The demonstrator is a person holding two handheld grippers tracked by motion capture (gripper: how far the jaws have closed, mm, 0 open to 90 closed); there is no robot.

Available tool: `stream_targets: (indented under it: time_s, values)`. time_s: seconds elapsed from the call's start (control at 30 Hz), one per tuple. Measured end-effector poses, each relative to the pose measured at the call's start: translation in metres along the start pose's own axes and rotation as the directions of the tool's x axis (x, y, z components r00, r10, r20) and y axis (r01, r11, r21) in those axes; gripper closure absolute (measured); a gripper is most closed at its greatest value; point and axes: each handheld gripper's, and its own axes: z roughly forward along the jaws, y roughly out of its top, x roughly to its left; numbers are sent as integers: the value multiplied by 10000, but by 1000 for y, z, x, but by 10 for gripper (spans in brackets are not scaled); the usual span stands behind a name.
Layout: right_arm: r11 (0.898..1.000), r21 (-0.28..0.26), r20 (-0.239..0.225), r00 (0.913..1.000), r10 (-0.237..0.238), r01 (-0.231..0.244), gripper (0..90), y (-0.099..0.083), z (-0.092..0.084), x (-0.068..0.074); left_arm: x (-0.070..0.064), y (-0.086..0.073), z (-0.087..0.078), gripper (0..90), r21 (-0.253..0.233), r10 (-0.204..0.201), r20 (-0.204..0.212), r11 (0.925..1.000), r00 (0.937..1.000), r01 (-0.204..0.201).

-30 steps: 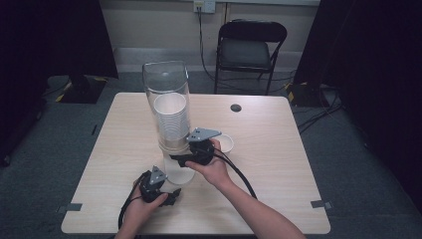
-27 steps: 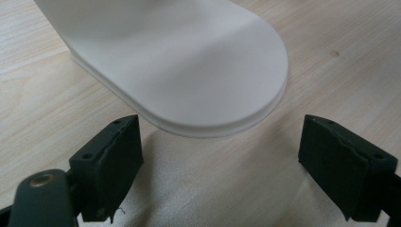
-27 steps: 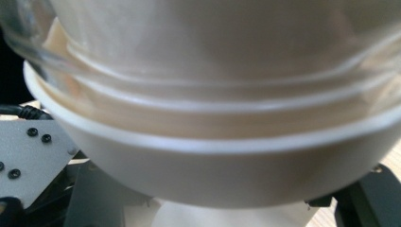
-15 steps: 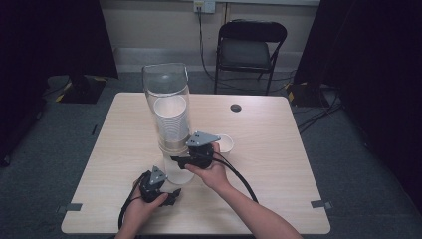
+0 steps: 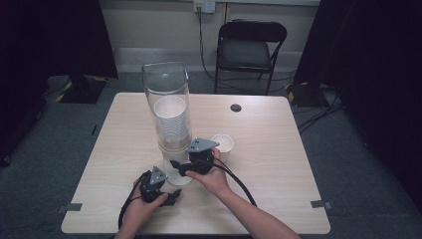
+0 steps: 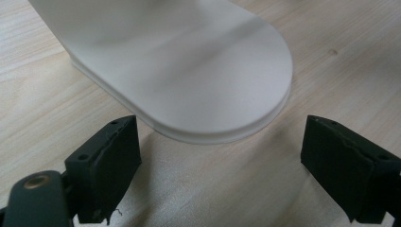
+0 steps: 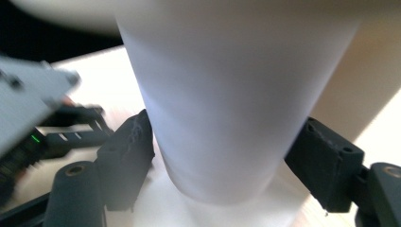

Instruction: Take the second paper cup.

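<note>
Paper cup (image 7: 236,118) hangs from the bottom of the clear tube dispenser (image 5: 166,102), above the dispenser's white base (image 6: 189,71), near the front middle of the desk (image 5: 278,164). In the right gripper view the cup sits between the two black fingers (image 7: 127,156); left pad touches its wall, right pad lies at its edge, contact there unclear. The right gripper (image 5: 185,164) has just been opening its fingers, cup between them. Gripper points left toward the dispenser, held level in the person's right hand (image 5: 214,174).

Stack of cups (image 5: 171,119) fills the lower half of the tube.

Left gripper (image 5: 171,198) rests low on the desk just in front of the base, fingers (image 6: 108,165) spread wide on either side of the rounded base edge, not touching it, nothing held.

A single cup (image 5: 222,144) stands upright on the desk just right of the right gripper. Small dark round spot (image 5: 236,107) farther back on the desk. Black folding chair (image 5: 251,50) behind the desk.
</note>
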Motion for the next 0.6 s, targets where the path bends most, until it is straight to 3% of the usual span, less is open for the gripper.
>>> stream_targets:
  time_s: [0.03, 0.07, 0.17, 0.27, 0.33, 0.4, 0.43, 0.47, 0.5, 0.57, 0.6]
  values:
    - [9999, -99, 4, 10000, 73, -73, 262, 2, -1, 0, 0, 0, 0, 122, 3, 6, 0, 10000, 10000, -6]
    - [9999, -145, 52, 10000, 56, -55, 321, 4, -2, 1, 0, 0, 0, 122, 1, -2, 0, 10000, 10000, 2]
    - [9999, -126, 54, 10000, -1, 2, 338, 4, -2, 0, 0, 0, 0, 122, 0, -7, 6, 10000, 10000, 7]
    - [9989, -227, 409, 9983, -404, 414, 344, -1, 1, 1, 0, 0, 0, 122, -1, -11, 13, 10000, 10000, 11]
    - [9996, -219, 247, 9995, -174, 179, 345, -2, 1, 1, 0, 0, 0, 122, -1, -7, 11, 10000, 10000, 7]
    - [9990, -217, 425, 9983, -387, 397, 346, -1, 0, 2, 0, 0, 0, 122, 0, -8, 13, 10000, 10000, 8]
    - [9985, -38, 413, 9977, -542, 544, 350, -3, 1, 2, 0, 0, 0, 122, -57, -17, 24, 10000, 10000, 17]
    - [9947, 994, 204, 9994, -283, 262, 365, -16, 6, 4, 0, 0, 0, 122, -34, -42, 15, 10000, 10000, 42]
    - [9899, 1383, 102, 9995, -315, 297, 364, -28, 9, 4, 0, 0, 0, 122, -18, -8, -17, 10000, 10000, 8]
    - [9942, 1055, 90, 9998, 201, -210, 360, -42, 3, 5, 0, -1, 0, 122, -38, 3, 3, 10000, 10000, -3]
    - [9944, 1049, 129, 9999, 80, -93, 355, -42, 1, 7, 0, 0, 0, 119, -8, 16, 23, 10000, 10000, -16]
